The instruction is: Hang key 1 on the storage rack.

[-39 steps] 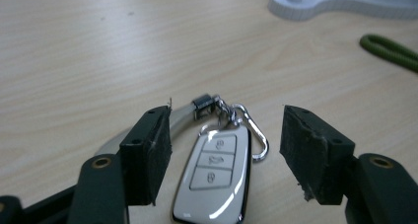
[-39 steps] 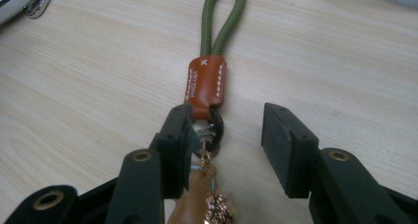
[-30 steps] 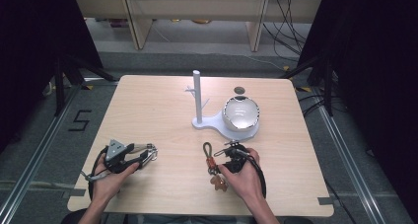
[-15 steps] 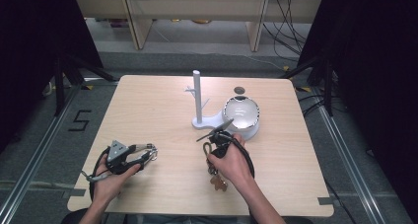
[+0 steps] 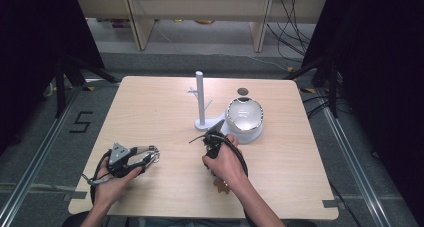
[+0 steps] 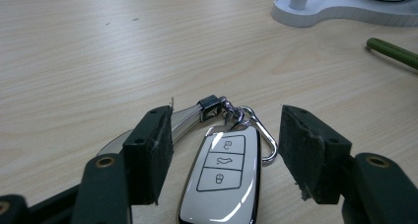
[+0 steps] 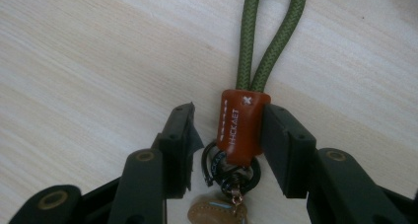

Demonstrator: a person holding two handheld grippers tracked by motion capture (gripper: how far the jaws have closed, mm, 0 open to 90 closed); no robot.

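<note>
With its jaws having just reopened partway, the right hand-held gripper (image 7: 224, 150) straddles the keychain's orange leather tab (image 7: 241, 128) on the tabletop (image 7: 98, 61), touching only one pad, so closing off-centre could push it aside.

The brown leather tag (image 7: 241, 128) on the green cord (image 7: 268, 36) carries stamped pale letters running along its length, which read roughly "HICKAET"; the exact spelling is hard to make out. Beside them, near the tag's upper end, is a small stitched white cross.

The key fob (image 6: 223, 177) has three buttons with outline icons: a padlock on the top one, a car with its boot open in the middle, a padlock on the bottom one.

On the floor (image 5: 60, 152) left of the surface, black tape forms a "5" (image 5: 81, 122).
</note>
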